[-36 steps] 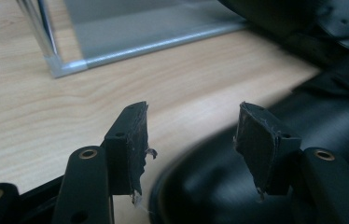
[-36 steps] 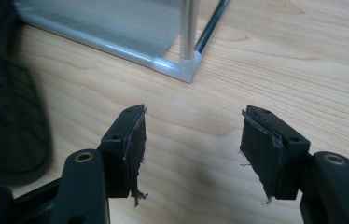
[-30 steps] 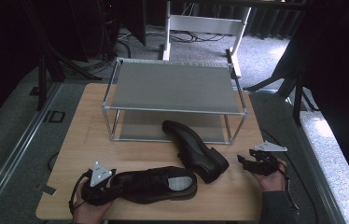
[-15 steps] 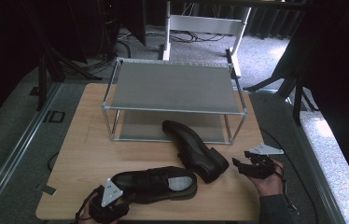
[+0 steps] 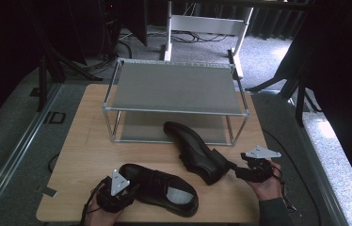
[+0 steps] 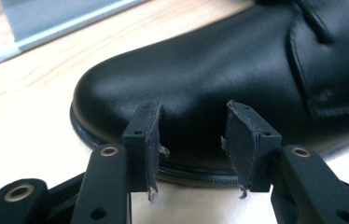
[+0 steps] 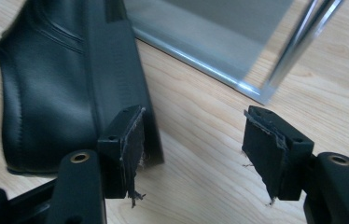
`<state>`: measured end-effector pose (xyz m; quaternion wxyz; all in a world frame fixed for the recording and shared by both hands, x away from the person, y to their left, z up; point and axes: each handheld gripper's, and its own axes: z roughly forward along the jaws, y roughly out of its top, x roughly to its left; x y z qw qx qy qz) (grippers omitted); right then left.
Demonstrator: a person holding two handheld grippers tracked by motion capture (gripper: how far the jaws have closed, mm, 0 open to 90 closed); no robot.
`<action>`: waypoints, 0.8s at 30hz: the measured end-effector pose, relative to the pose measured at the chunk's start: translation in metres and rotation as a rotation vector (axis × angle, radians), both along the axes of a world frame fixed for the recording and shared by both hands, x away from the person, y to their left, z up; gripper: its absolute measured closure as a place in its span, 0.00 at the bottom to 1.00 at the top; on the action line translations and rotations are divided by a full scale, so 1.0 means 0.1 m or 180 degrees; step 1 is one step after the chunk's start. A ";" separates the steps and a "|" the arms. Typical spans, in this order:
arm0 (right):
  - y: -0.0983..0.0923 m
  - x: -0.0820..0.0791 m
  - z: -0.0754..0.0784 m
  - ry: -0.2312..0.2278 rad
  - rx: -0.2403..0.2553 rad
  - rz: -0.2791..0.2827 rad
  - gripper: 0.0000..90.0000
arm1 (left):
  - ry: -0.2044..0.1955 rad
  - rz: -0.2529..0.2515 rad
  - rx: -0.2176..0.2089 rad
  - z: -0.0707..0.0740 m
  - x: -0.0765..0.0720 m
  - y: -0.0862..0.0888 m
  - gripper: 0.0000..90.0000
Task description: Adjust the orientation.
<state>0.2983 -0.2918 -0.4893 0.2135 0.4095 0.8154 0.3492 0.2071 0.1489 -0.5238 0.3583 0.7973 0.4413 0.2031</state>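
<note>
Where the left gripper [image 5: 124, 190] sits at the near left of the worktop [image 5: 87, 141], its two black jaws stand narrowly apart at the toe of the near shoe [image 5: 162, 188], and they have just been closing. In the left gripper view [image 6: 190, 140] the pads [image 6: 150, 140] flank the rounded toe cap [image 6: 196, 74] just above the welt; the leather fills the gap behind them, but whether the pads actually press on it I cannot tell. That shoe lies on its sole along the front edge of the worktop, toe toward the left hand [image 5: 103, 214] and its open heel end pointing right.

The right gripper [image 5: 240, 170] is held at the near right, jaws about half open with nothing between them. In the right gripper view [image 7: 196, 144] its left pad [image 7: 133, 140] is just beside the heel of the second shoe [image 7: 65, 93], close against the sole edge, while the other pad hangs over bare wood, well apart from the shoe. The second shoe [image 5: 195, 150] lies on the worktop, its toe reaching under the low metal rack [image 5: 174, 87] and its heel toward the right hand [image 5: 266, 183]. The rack's chrome leg [image 7: 298, 51] stands just beyond the right gripper's open jaws.
</note>
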 end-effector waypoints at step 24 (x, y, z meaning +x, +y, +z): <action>0.50 -0.09 0.13 -0.0114 0.0015 0.0582 0.45 | 0.0365 -0.0240 -0.0122 -0.14 -0.19 -0.27 0.62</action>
